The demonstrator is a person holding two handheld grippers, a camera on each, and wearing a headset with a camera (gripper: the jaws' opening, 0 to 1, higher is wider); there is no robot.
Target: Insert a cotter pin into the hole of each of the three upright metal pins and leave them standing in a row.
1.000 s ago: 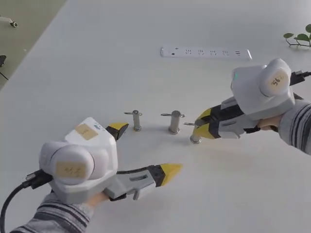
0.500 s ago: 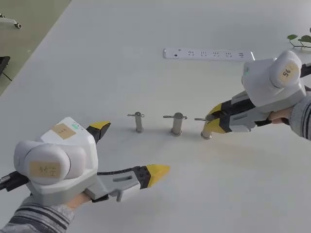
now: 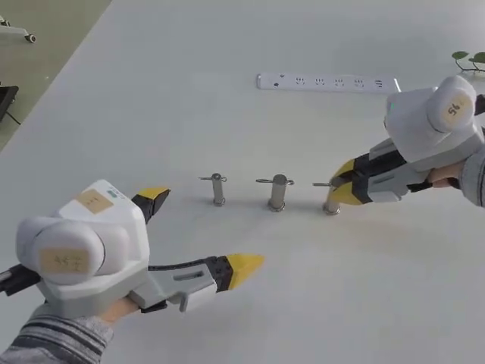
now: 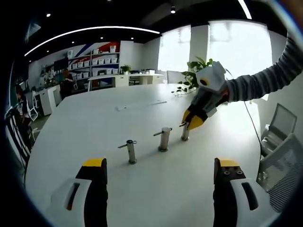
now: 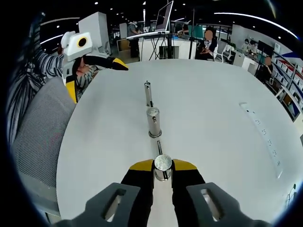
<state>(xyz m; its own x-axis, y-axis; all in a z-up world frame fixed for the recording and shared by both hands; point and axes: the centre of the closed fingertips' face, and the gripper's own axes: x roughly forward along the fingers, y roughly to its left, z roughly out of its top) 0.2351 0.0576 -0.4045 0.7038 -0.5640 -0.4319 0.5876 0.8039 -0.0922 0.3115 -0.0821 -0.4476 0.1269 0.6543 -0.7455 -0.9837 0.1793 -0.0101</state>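
Rightmost metal pin [image 3: 332,206] stood upright on the desk [image 3: 151,91], in a row with the middle pin [image 3: 278,193] and the left pin [image 3: 218,190]. Each carried a cotter pin [image 3: 263,180] crosswise near its top. The right hand-held gripper [image 3: 339,191] was the nearer one, clenched on the rightmost metal pin, whose long axis ran vertical between the jaws. The left hand-held gripper [image 3: 200,229] hung released and empty, well apart in front of the row. The right gripper view showed both jaw tips against that pin's sides. From the head view, I could not tell that contact.
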